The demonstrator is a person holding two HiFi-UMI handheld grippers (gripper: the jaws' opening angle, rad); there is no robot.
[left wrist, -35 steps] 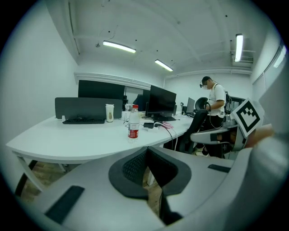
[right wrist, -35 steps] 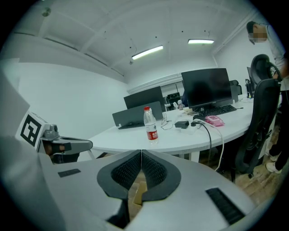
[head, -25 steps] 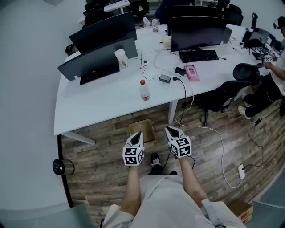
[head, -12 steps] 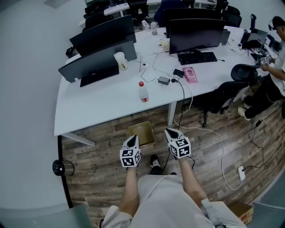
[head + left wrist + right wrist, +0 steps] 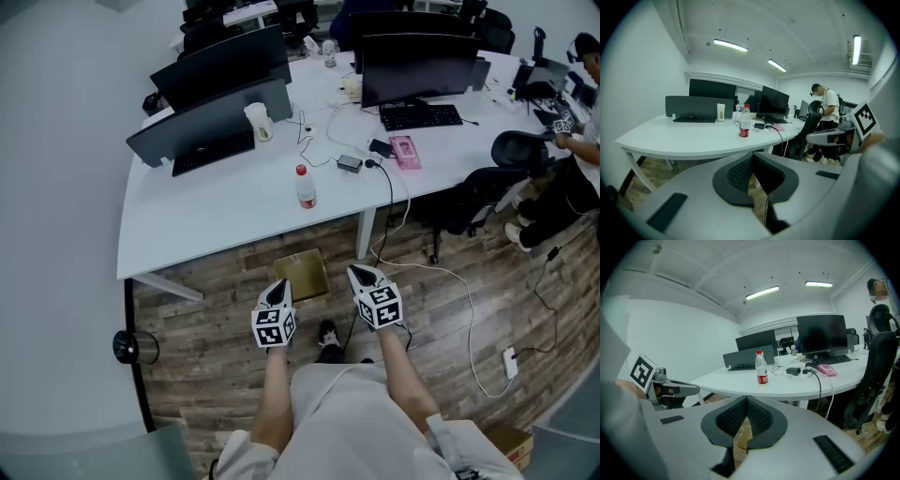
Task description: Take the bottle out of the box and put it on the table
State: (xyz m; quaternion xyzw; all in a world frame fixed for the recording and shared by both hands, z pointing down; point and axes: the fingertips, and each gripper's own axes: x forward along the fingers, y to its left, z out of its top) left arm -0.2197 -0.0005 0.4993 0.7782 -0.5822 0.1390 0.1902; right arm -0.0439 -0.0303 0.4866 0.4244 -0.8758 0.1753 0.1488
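The left claw [image 5: 282,285] and right claw [image 5: 362,273] are both closed and empty, side by side. The bottle [image 5: 305,187] stands upright on the table [image 5: 206,216], well ahead of them. The box [image 5: 301,274] lies below, between their tips. Likely risk: a forward reach could tip the tall, narrow bottle.

grippers [image 5: 283,284] [image 5: 357,273]: grey shells, black ribbed jaws | cubes [image 5: 274,326]: black-white markers

The bottle [image 5: 305,187] stands upright on the white counter [image 5: 216,211], by its near edge. The box [image 5: 301,275] sits on the floor [image 5: 216,319] below, left tongs [image 5: 281,284] over its near-left corner, right tongs [image 5: 360,274] just right of it.
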